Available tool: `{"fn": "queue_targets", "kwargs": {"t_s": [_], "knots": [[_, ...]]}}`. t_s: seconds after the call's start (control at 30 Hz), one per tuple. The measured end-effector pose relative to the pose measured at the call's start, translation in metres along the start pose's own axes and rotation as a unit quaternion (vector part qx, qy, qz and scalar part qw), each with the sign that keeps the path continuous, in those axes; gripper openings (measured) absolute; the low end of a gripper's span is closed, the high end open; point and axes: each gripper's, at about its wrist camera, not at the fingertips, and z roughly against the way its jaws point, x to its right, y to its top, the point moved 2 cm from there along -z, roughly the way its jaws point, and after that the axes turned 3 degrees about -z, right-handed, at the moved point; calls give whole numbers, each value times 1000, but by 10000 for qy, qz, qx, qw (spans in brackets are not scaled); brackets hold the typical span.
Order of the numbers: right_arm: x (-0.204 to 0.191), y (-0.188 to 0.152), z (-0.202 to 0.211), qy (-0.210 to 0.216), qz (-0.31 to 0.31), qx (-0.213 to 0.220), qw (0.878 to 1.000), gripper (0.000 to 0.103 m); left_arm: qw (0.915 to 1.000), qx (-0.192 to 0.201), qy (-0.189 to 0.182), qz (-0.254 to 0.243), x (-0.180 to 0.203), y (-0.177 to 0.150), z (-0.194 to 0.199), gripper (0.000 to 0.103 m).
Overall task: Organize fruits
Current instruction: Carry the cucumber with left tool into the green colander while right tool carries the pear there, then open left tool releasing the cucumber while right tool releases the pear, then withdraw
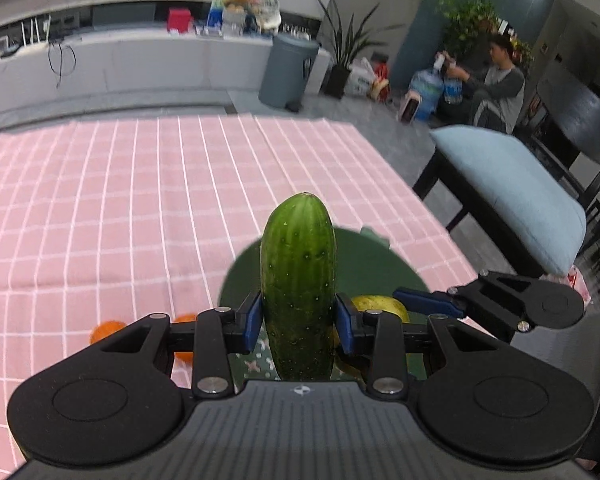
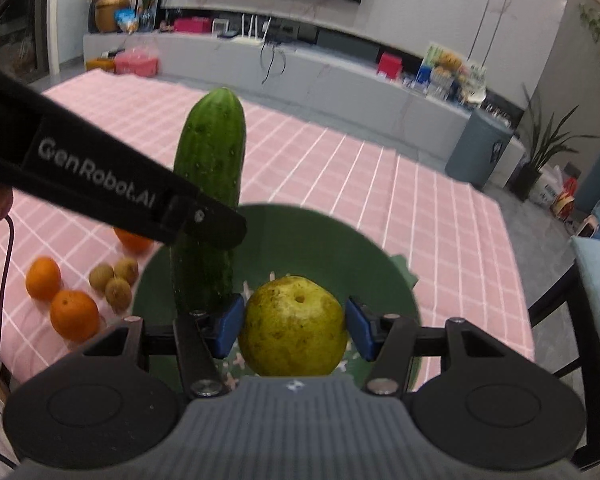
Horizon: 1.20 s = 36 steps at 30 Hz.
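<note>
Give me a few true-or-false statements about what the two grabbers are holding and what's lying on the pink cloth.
1. The left gripper holds a cucumber. True.
2. The right gripper is closed on an orange. False: between its fingers is a yellow-green pear.
3. Both grippers are over a green bowl. True.
4. The oranges are already in the bowl. False: they lie on the pink checked tablecloth beside it.
5. Small brown fruits sit near the oranges. True.
</note>
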Motion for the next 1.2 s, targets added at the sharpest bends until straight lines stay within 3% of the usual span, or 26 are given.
{"fn": "queue_targets", "kwargs": {"t_s": [0.3,0.4,0.6,0.77,0.83,0.9,1.1,1.2], "knots": [[0,-3,-33,168,-31,-444,9989,52,9979,-529,-120,360,-17,-5,-33,42],[-1,-1,-38,205,-36,-457,9987,51,9972,-533,-141,502,-23,-5,-37,43],[-2,9,-42,178,-18,-419,9990,49,9981,-526,17,320,-15,3,-40,43],[-3,17,-43,166,-35,-397,9991,50,9975,-589,373,58,-9,6,-47,54],[-3,16,-46,171,-46,-461,9988,50,9975,-592,395,-6,-8,5,-46,61],[-3,13,-48,151,-55,-508,9986,51,9977,-589,335,-3,-10,3,-44,61],[-2,8,-45,168,-245,-482,9984,59,9983,-543,204,-62,-9,1,-34,69],[-3,8,-39,87,-302,-404,9987,70,9985,-480,203,-152,-6,-1,-23,72]]}}
